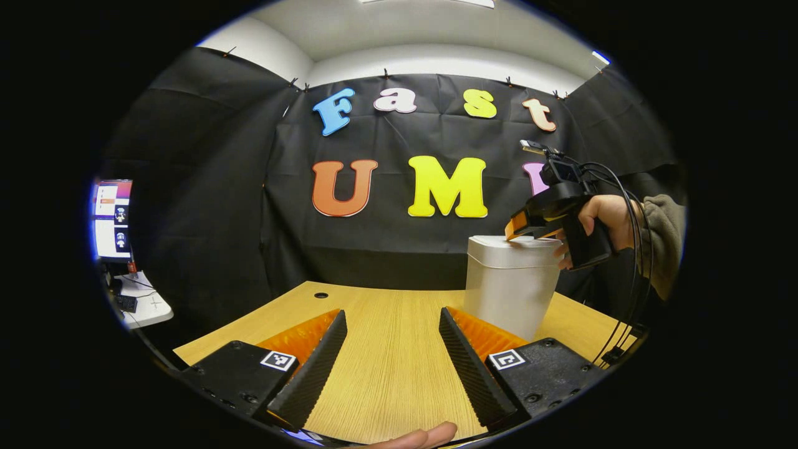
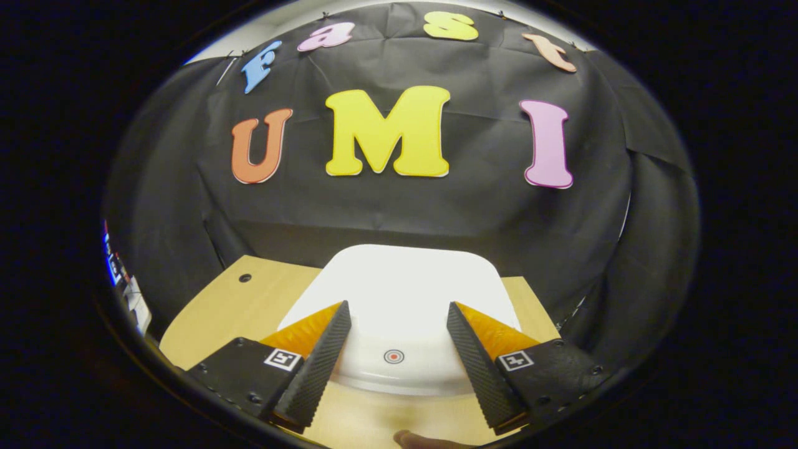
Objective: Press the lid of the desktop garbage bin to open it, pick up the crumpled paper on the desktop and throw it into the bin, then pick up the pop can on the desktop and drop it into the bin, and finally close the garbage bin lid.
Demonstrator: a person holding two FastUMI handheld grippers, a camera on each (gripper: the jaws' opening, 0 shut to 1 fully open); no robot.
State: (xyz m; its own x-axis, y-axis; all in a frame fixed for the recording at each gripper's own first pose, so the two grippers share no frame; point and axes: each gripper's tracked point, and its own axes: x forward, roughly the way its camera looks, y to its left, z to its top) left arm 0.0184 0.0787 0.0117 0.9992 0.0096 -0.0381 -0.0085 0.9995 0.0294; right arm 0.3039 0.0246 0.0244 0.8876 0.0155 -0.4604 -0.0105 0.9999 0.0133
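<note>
The silver-white garbage bin (image 1: 508,299) stands on the wooden desk (image 1: 386,374) at the right, its lid (image 1: 514,244) down. In the left gripper view a hand (image 1: 608,218) holds my right gripper (image 1: 520,229) tilted down over the lid's top; I cannot tell if it touches. In the right gripper view the white lid (image 2: 405,287) lies just below my right gripper (image 2: 397,307), which is open, with a small red ring mark (image 2: 393,356) between its fingers. My left gripper (image 1: 393,313) is open over bare desk, left of the bin.
A monitor (image 1: 112,218) and a white side table (image 1: 146,305) stand off the desk's left. A cable hole (image 1: 321,295) sits near the desk's far edge. Black cables (image 1: 633,268) hang from the right gripper past the desk's right edge.
</note>
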